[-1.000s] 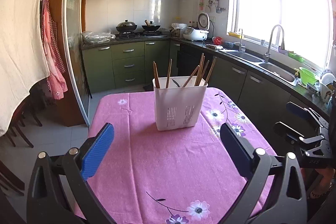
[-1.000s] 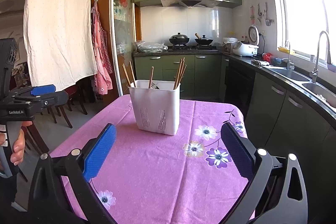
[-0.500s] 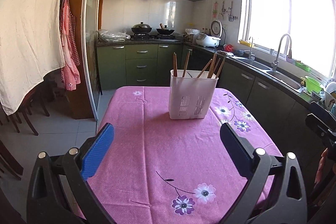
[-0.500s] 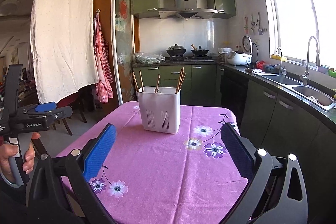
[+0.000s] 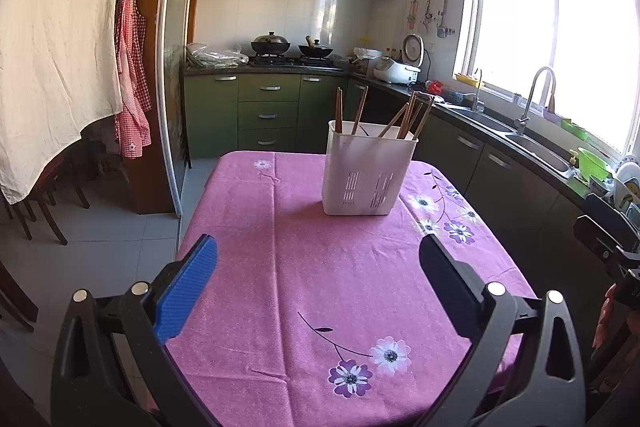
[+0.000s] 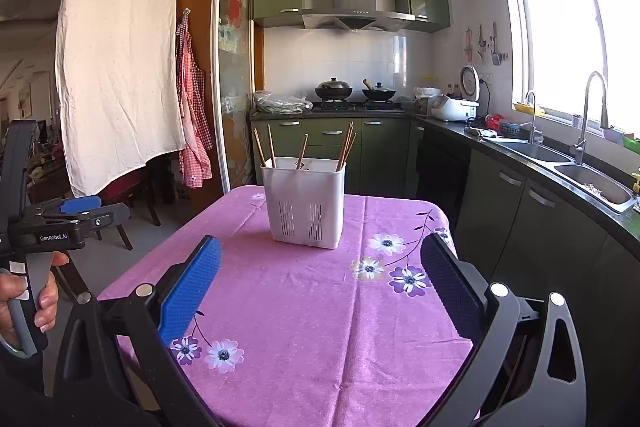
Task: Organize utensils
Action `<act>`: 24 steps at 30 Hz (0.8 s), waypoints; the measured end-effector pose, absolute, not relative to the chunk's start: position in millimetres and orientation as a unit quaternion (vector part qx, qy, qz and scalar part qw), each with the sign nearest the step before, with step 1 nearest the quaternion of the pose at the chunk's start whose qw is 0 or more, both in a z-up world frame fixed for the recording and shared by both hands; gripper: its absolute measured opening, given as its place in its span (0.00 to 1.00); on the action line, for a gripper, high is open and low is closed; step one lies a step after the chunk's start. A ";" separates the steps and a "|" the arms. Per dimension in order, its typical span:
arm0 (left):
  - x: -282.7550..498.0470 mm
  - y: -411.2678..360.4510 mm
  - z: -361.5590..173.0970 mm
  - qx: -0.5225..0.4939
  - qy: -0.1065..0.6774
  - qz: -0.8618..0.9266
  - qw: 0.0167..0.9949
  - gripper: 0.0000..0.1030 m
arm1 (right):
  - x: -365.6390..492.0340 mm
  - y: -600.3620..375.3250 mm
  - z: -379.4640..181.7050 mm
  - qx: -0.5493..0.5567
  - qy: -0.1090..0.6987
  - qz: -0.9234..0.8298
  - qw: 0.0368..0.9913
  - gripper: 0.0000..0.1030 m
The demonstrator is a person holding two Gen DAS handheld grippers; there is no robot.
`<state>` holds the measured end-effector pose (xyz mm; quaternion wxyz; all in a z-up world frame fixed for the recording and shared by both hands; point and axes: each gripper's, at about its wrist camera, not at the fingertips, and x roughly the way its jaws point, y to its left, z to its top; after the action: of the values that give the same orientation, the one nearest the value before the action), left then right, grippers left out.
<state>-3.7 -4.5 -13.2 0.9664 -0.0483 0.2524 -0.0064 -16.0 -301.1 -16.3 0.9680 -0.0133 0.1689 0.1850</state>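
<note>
A white slotted utensil holder (image 5: 366,173) (image 6: 306,201) stands upright on the far half of the table with the pink flowered cloth (image 5: 320,279) (image 6: 320,303). Several brown chopsticks (image 5: 408,117) (image 6: 346,147) lean inside it, along with a dark utensil I cannot make out. My left gripper (image 5: 318,259) is open over the near part of the cloth, well short of the holder, with nothing between its fingers. My right gripper (image 6: 320,263) is open too, equally far back and empty. In the right wrist view the left gripper's body (image 6: 52,227) shows at the left edge, held by a hand (image 6: 24,301).
Green cabinets and a dark counter with a sink (image 5: 536,147) run along the right side of the table. A stove with two pans (image 5: 290,47) is at the back. A white sheet (image 5: 52,39) and a red apron hang on the left above chairs (image 5: 44,195).
Both grippers have drawn back and risen from the holder, which now looks smaller and farther away. Both have stayed open and empty. The holder has not moved.
</note>
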 end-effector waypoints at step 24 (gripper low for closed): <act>-2.6 -7.9 -14.9 -0.047 0.257 -0.010 0.965 0.93 | -11.2 -298.7 -19.9 -0.013 0.175 0.194 0.965 0.95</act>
<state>-2.6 -7.9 -14.9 0.9653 -0.0466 0.2567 -0.0104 -11.2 -298.7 -19.9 0.9652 -0.0131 0.1747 0.1941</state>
